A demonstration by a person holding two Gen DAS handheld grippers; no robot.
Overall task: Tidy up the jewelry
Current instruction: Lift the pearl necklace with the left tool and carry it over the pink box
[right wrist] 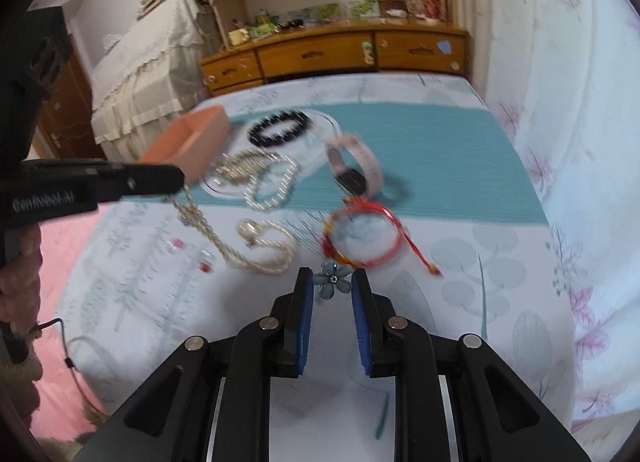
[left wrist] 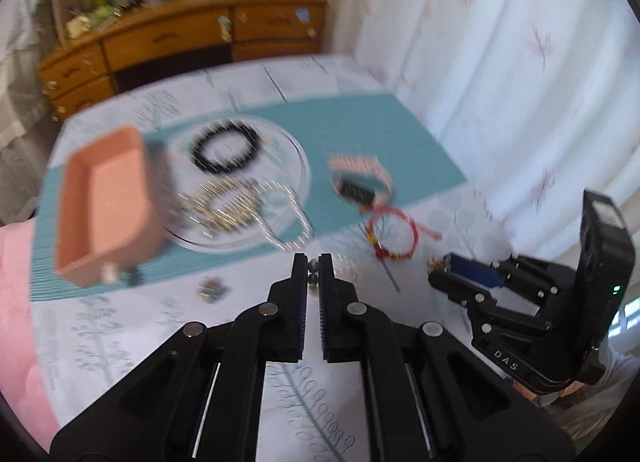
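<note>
My left gripper is shut on a pale rope necklace, which hangs from its tip down to the tablecloth in the right wrist view. My right gripper is shut on a blue flower ornament and also shows in the left wrist view. A peach open box sits at the left. A clear plate holds a black bead bracelet and gold and pearl chains. A pink watch and a red cord bracelet lie to the right.
A teal mat lies under the plate on a white leaf-print tablecloth. Small earrings lie on the cloth. A pink cloth is at the left, a wooden dresser behind, white curtains at the right.
</note>
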